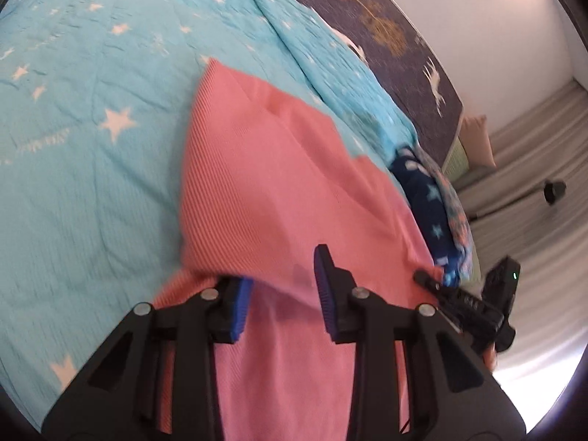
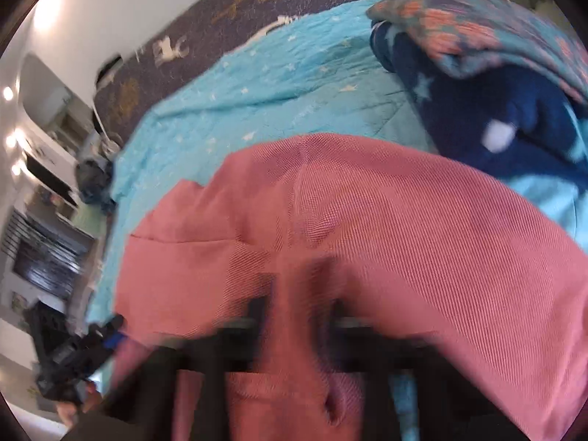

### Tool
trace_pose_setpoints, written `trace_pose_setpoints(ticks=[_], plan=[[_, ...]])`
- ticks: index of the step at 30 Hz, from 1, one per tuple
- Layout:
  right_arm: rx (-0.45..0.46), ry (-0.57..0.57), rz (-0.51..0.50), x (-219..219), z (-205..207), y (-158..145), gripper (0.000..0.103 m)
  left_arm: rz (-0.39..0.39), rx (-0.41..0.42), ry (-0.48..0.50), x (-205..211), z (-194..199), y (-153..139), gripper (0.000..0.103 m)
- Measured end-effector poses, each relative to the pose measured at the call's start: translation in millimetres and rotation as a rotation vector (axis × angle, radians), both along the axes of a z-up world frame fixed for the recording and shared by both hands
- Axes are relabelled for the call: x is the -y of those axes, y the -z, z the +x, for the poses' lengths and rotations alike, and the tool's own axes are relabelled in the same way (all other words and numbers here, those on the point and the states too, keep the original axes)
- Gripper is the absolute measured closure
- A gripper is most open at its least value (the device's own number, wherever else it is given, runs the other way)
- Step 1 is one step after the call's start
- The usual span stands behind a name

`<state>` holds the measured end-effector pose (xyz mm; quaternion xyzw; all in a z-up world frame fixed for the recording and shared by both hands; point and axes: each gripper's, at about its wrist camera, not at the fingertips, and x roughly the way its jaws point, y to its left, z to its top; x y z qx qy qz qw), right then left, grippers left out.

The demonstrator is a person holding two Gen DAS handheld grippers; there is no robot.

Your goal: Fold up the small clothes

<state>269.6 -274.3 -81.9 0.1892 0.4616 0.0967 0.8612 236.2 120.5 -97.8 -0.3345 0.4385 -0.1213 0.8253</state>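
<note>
A pink ribbed garment (image 1: 264, 169) lies partly folded on a light blue bedspread with white stars (image 1: 92, 110). In the left wrist view my left gripper (image 1: 283, 270) stands open at the garment's near edge. Pink cloth lies between its blue pads (image 1: 325, 294), and a fold drapes over the left fingertip. My right gripper (image 1: 428, 278) shows at the right, pinching the garment's right edge. In the right wrist view the garment (image 2: 386, 220) bulges up close to the lens. The right gripper (image 2: 294, 294) is blurred there, shut on a strip of pink cloth. The left gripper (image 2: 106, 330) sits at the lower left.
A dark blue star blanket (image 2: 496, 121) under a floral fabric (image 2: 459, 25) is heaped at the garment's right. A dark patterned cover (image 1: 367, 11) lies beyond the bedspread. A pillow (image 1: 476, 139) and striped floor (image 1: 533, 128) are past the bed's edge. Shelves (image 2: 47, 183) stand to the left.
</note>
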Motion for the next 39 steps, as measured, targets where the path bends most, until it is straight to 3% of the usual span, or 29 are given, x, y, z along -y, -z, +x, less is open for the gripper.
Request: trace_pose_setpoints(ticks=[3,8,10,13,16,20,23,29,34,36,39], plan=[[0.1,0.005,-0.015,-1,-6,-29,0.097,0.011,0.026,-0.078,-15,0,-4,0.069],[0.21,0.005,0.111,22,-25,-63,0.097,0.212,0.131,-0.197,-31,-22,-27,0.069],[0.191,0.018,0.065,27,-28,-55,0.095,0.228,0.131,-0.187,-36,-24,-27,0.069],[0.084,0.05,0.002,31,-21,-25,0.094,0.229,0.107,-0.185,-38,-22,-20,0.069],[0.037,0.069,0.052,44,-27,-6,0.094,0.251,0.102,-0.184,-35,-21,-17,0.069],[0.076,0.053,0.044,50,-37,-15,0.094,0.356,0.145,-0.189,-28,-24,-25,0.072],[0.089,0.031,0.032,52,-41,-21,0.091,0.463,0.17,-0.249,-26,-31,-33,0.071],[0.041,0.01,0.038,65,-66,-9,0.083,0.285,0.171,-0.108,-18,-39,-41,0.067],[0.058,-0.059,0.126,58,-69,-13,0.079,0.248,0.184,0.107,42,-31,-46,0.064],[0.042,-0.103,0.15,47,-64,-15,0.072,0.22,0.165,0.21,70,-28,-42,0.064],[-0.008,-0.099,0.079,38,-61,-10,0.063,0.242,0.118,0.33,109,-32,-28,0.064]])
